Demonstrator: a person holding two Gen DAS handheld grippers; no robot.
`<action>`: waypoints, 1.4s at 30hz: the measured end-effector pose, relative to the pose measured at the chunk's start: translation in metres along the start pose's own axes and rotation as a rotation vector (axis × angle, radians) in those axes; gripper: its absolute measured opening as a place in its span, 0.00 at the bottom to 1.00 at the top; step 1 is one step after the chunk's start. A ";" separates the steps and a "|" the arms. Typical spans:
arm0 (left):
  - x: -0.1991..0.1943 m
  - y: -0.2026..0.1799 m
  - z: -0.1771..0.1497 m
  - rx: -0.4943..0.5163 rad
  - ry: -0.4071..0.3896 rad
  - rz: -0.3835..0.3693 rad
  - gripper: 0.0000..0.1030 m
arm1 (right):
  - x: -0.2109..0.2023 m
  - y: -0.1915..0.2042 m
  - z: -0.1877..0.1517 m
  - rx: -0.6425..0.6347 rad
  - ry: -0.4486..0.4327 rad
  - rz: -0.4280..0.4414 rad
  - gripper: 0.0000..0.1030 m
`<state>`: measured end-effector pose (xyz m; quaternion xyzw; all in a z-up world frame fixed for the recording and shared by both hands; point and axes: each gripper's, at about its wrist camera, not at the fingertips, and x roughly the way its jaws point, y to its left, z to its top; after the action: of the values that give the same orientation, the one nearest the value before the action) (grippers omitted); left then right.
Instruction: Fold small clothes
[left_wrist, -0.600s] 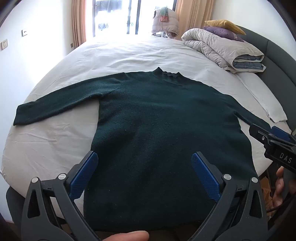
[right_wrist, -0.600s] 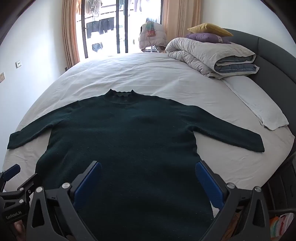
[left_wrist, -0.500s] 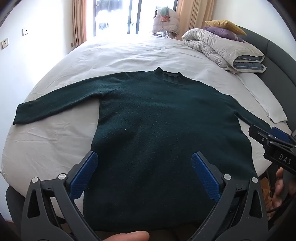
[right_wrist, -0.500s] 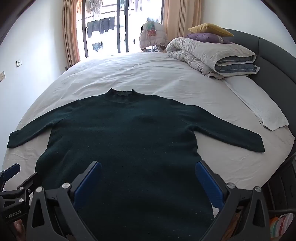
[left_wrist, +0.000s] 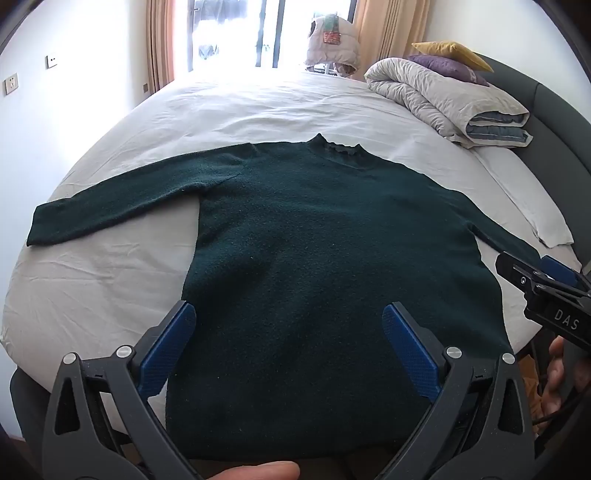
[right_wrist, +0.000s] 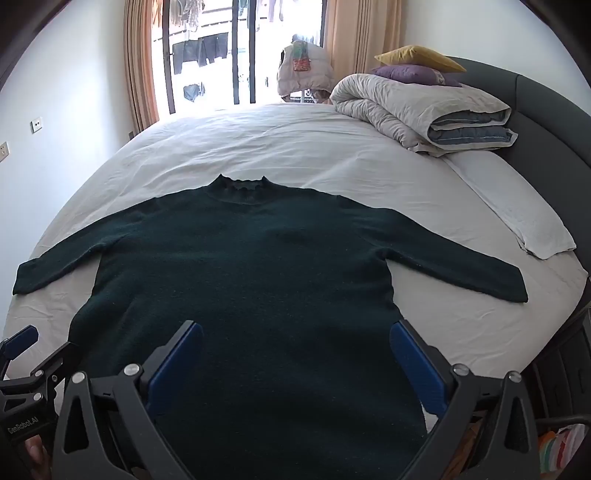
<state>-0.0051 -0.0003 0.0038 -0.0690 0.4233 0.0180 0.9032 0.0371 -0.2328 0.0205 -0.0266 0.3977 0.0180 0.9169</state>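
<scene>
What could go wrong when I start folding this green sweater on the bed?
1. The sweater hem lies at the near bed edge, so a tug toward you could drag it off.
2. The open left gripper and right gripper hover side by side over the hem and may collide.
3. Thick knit may bunch, or the pads could pinch the sheet underneath too.

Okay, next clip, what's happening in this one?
A person holds a gripping tool in each hand over a dark green sweater spread flat on a bed, sleeves out to both sides. The left tool and right tool hang open above the hem end, touching nothing. No fold has been made yet.
</scene>
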 end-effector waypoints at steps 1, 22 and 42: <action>-0.001 0.000 0.000 0.000 0.000 -0.001 1.00 | 0.000 -0.001 0.000 0.000 0.000 0.001 1.00; 0.008 0.008 -0.001 -0.009 0.002 -0.003 1.00 | 0.002 -0.001 -0.002 -0.005 0.007 -0.009 1.00; 0.007 0.009 -0.002 -0.020 -0.004 0.004 1.00 | 0.003 0.000 -0.002 -0.010 0.012 -0.017 1.00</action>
<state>-0.0025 0.0083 -0.0040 -0.0772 0.4216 0.0241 0.9032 0.0376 -0.2328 0.0170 -0.0350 0.4028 0.0120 0.9146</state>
